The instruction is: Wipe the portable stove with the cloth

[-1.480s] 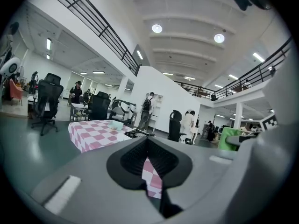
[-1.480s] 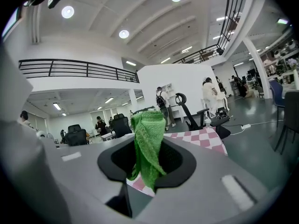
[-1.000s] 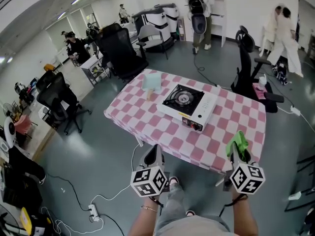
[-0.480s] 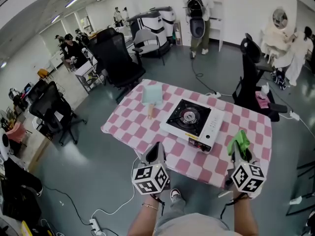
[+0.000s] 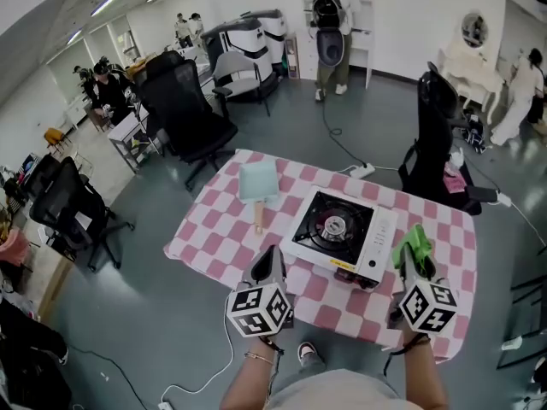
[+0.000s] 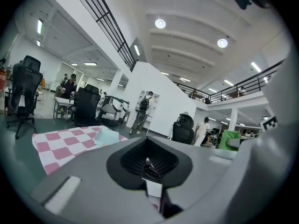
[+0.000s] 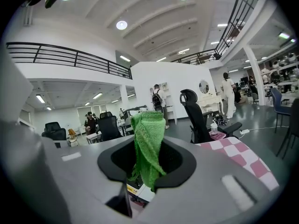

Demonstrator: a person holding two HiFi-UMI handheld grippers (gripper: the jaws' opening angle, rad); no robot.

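Stove [image 5: 340, 233] sits on pink-checked table [image 5: 220, 231] amid office chairs [image 5: 184, 109]; right fingers [image 7: 219, 171] clamp green cloth [image 7: 148, 143], left fingers [image 6: 93, 185] together.

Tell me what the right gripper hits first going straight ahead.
Probably nothing near: the right gripper, shut on the green cloth, points roughly level, higher than the stove; the black chair stands beyond, depth unclear.

The cloth [image 7: 148, 146] in my right jaws is bright green, with a coarse knitted weave. The tabletop [image 5: 224, 222] wears pink-and-white checks. The portable stove [image 5: 342, 233] is white with a black burner top and a yellow strip on its near side. Left of it, the paddle [image 5: 258, 180] is pale teal with a tan handle. My left gripper [image 5: 269, 256] and right gripper [image 5: 416, 265] are grey, their cubes patterned in black-and-white squares. The floor [image 5: 145, 297] is dull grey-green.
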